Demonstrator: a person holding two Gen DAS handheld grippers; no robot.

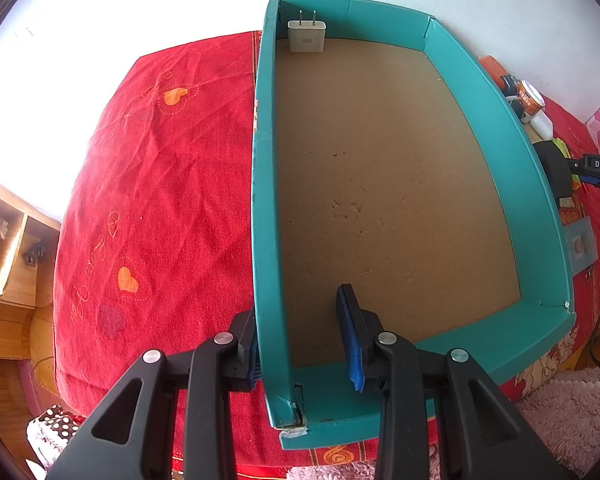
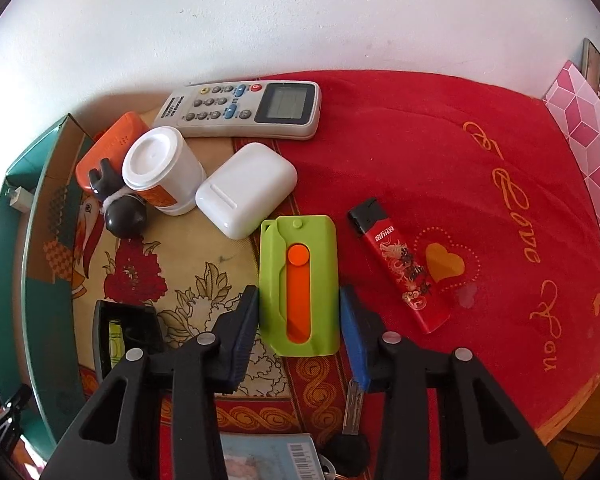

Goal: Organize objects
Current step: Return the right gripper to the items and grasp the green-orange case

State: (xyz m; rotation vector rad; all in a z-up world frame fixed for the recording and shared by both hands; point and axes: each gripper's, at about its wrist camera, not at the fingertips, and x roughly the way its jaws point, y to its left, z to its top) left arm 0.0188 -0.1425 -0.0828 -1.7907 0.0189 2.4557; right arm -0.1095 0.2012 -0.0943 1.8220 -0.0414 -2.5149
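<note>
Item 1: left gripper (image 1: 306, 336). Jaws spread, straddling the near left wall of the teal cardboard box (image 1: 496, 100); 1 finger outside, 1 inside, not visibly pinching it. Risk: closing here would grip thin, already torn cardboard at the corner and could tilt or drag the box across the red cloth (image 1: 152, 184).

Item 2: white USB charger (image 1: 306, 36). Stands in the far left corner of the box, prongs up. The only thing seen on the box floor. A jolt to the box could tip it over.

Item 3: right gripper (image 2: 299, 332). Jaws wide, set to either side of the green and orange utility knife (image 2: 298, 280), which lies flat on the cloth. Left finger seems to touch the case edge; right finger just clear. Nothing held yet. Risk: the smooth, flat plastic case could slip or pivot out if closed off-centre.

Item 4: neighbours. White earbud case (image 2: 246, 190) almost touching the knife's top corner; red lighter (image 2: 402, 272) just beside it; white jar (image 2: 162, 170), remote control (image 2: 244, 108) beyond. A skewed lift could knock the earbud case.
</note>
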